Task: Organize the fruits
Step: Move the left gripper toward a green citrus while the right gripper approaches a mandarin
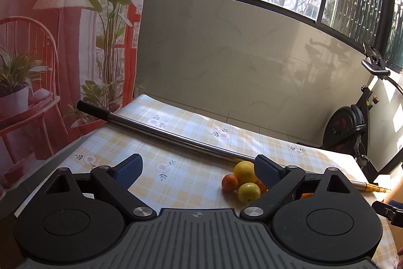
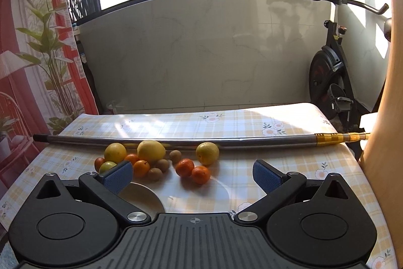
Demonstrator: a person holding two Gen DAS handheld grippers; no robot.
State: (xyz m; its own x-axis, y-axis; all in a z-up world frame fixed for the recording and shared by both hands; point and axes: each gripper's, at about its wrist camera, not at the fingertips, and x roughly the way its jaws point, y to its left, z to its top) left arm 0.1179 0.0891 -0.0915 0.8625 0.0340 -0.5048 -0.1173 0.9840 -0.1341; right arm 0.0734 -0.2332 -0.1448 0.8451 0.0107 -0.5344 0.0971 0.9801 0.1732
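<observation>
Nothing looks sorted yet: your left gripper [image 1: 199, 174] and right gripper [image 2: 192, 174] both hover with jaws apart and empty, while the lemons [image 2: 151, 150], tangerines [image 2: 185, 167] and kiwis [image 2: 162, 165] lie loose mid-surface just before the metal pole [image 2: 176, 140], and the plate [image 2: 148, 198] below them is bare. From left to right, the surface [image 2: 289, 168] is crowded at the fruit cluster, then open toward its right edge.

Three lemons [image 2: 151, 150], five tangerines [image 2: 185, 167], three kiwis [image 2: 154, 173], one lime [image 2: 107, 166], one pole [image 2: 176, 140]
</observation>
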